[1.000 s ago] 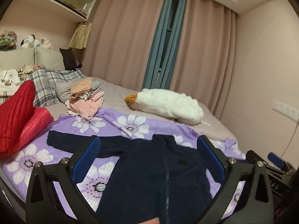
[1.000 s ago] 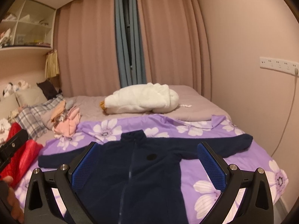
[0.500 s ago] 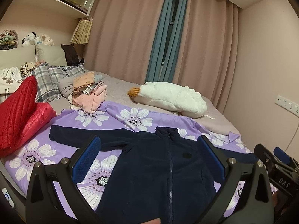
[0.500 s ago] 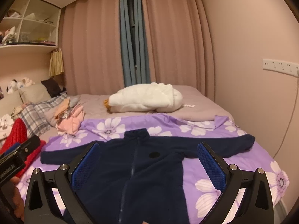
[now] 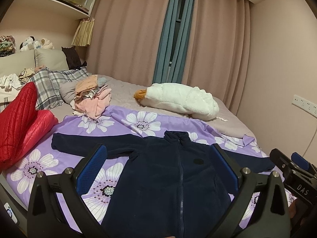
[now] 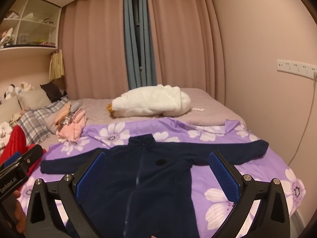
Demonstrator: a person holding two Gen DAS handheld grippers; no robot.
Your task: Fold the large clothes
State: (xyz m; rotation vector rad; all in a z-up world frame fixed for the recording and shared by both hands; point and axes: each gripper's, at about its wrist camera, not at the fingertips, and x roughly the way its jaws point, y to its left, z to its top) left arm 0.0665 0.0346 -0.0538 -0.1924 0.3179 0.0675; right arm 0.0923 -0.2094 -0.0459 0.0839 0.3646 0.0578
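Observation:
A dark navy fleece jacket [image 5: 170,170] [image 6: 150,170] lies flat and zipped on a purple flowered sheet [image 5: 138,123] [image 6: 247,170], collar away from me and both sleeves spread out sideways. My left gripper [image 5: 157,164] hovers above its chest, open, with nothing between the blue pads. Over the same jacket, a bit further right, my right gripper [image 6: 157,166] is open and empty too. Each gripper shows at the edge of the other's view, held by a hand.
A white plush goose [image 5: 178,101] [image 6: 152,103] lies across the far side of the bed. A pile of pink clothes [image 5: 93,99] [image 6: 71,123] and plaid pillows [image 5: 51,83] sit far left, a red quilted jacket [image 5: 21,119] at the left edge. A wall runs along the right.
Both grippers have risen and drawn back a little, so more of the jacket and bed shows. The jacket has not moved and both grippers stay open.

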